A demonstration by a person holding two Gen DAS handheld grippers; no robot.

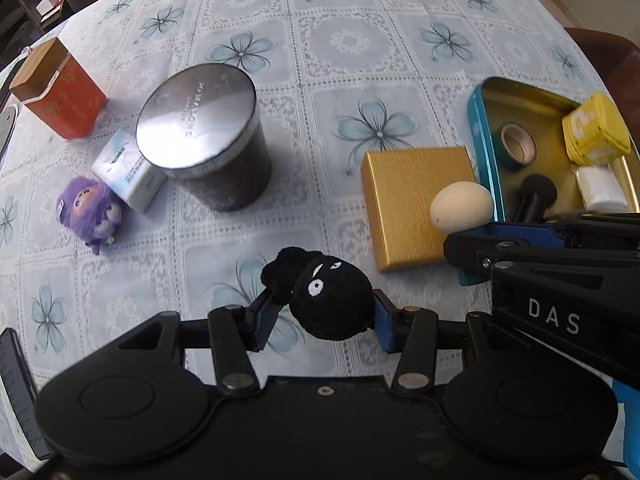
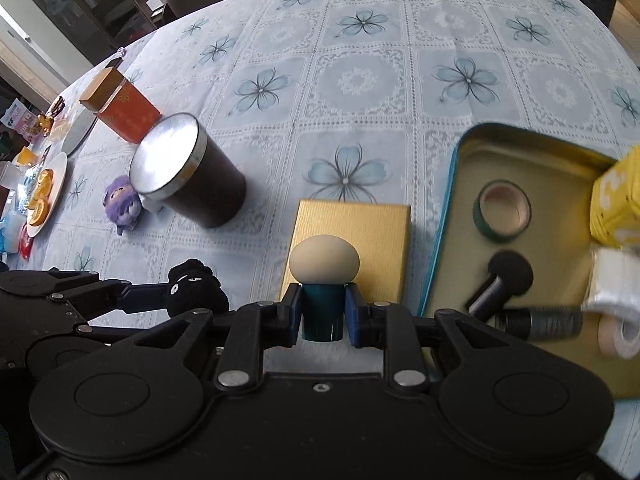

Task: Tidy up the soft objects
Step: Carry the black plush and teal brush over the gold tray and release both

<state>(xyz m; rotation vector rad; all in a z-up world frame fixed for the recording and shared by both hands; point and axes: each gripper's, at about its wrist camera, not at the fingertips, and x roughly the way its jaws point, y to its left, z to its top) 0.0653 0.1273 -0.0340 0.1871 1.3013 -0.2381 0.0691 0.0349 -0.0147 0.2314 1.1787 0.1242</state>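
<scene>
Your left gripper (image 1: 326, 316) is clamped on the black plush (image 1: 328, 300), which squashes easily, so keep gripping its middle. Your right gripper (image 2: 322, 312) pinches the mushroom toy (image 2: 324, 280) by its teal stem, above the table beside the tin's (image 2: 444, 208) left edge.

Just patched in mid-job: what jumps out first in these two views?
Each gripper is shut on something: the left gripper squeezes a black plush with stitched eyes, the right gripper clamps the teal stem of a cream-capped mushroom toy. Right of both lies an open tin holding a tape roll and yellow cube.
</scene>
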